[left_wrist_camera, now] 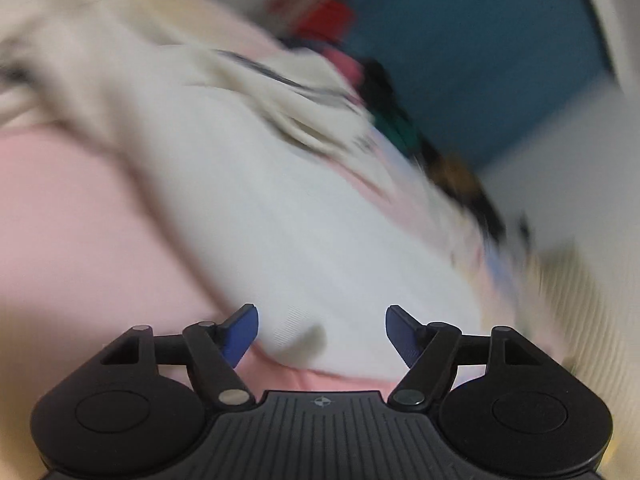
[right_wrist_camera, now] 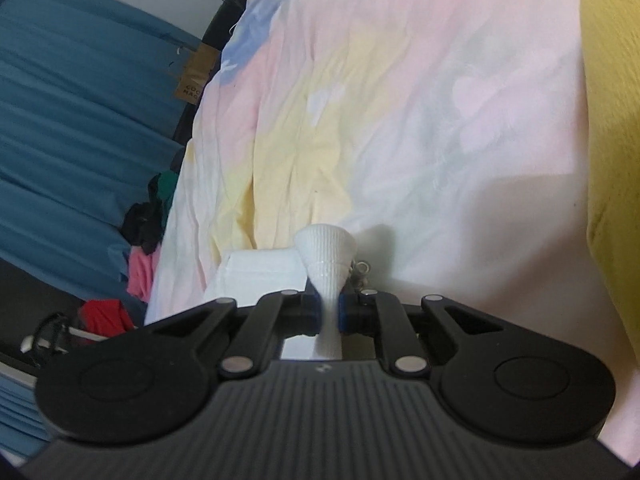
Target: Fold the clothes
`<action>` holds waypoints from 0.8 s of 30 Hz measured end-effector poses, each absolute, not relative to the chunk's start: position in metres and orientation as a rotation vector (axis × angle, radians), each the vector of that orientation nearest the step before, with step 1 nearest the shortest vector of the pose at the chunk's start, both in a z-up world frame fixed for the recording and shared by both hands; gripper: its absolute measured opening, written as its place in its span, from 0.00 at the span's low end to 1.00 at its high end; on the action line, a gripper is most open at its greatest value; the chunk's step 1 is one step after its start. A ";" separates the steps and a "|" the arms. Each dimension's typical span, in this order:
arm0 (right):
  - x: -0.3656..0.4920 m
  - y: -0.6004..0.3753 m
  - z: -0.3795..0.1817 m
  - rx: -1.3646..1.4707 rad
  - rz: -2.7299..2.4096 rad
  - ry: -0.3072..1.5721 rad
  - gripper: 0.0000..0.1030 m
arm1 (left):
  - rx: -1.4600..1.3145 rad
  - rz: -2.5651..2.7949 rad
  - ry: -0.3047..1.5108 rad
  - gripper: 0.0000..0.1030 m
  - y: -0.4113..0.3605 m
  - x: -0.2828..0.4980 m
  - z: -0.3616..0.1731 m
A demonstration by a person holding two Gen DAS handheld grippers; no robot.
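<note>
On the bed [right_wrist_camera: 400,100], spread with one pastel sheet of pink, yellow, blue and pale green patches, the right claw [right_wrist_camera: 329,308] is clamped on a bunched fold of one white ribbed garment [right_wrist_camera: 326,256]; the cloth fans out just past its two blue-padded fingers [right_wrist_camera: 316,312] and the rest of it lies flat on the sheet to the left of them. A small metal clasp [right_wrist_camera: 362,272] sits just beside the pinched fold. One yellow cushion [right_wrist_camera: 612,140] edges the right of this view, and off the far side of the bed a heap of loose clothes [right_wrist_camera: 140,248], red, pink, black and green, lies below one blue curtain [right_wrist_camera: 80,120]. The left wrist view is badly motion-blurred: the left claw [left_wrist_camera: 322,334] stands open, its two blue pads [left_wrist_camera: 240,334] well apart with nothing between them, close above a white garment [left_wrist_camera: 288,220] spread over pink fabric [left_wrist_camera: 60,220]. Whether that is the same white piece cannot be told.
</note>
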State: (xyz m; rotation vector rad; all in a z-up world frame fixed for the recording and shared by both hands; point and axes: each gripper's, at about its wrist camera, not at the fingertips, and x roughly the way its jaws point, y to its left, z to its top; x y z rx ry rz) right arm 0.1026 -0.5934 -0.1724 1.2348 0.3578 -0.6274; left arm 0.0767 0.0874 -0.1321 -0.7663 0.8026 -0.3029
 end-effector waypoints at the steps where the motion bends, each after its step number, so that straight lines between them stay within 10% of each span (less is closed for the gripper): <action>1: 0.102 -0.594 -0.172 1.229 -0.629 0.359 0.11 | -0.861 -0.219 0.790 0.76 0.108 0.077 -0.139; 12: 0.091 -0.588 -0.165 1.170 -0.666 0.351 0.11 | -1.345 0.305 0.554 0.71 0.246 0.108 -0.172; 16: 0.092 -0.586 -0.165 1.145 -0.680 0.351 0.11 | -1.274 0.311 0.546 0.27 0.251 0.118 -0.163; 24: 0.084 -0.583 -0.159 1.125 -0.691 0.314 0.10 | -1.214 0.202 0.594 0.18 0.305 0.071 -0.106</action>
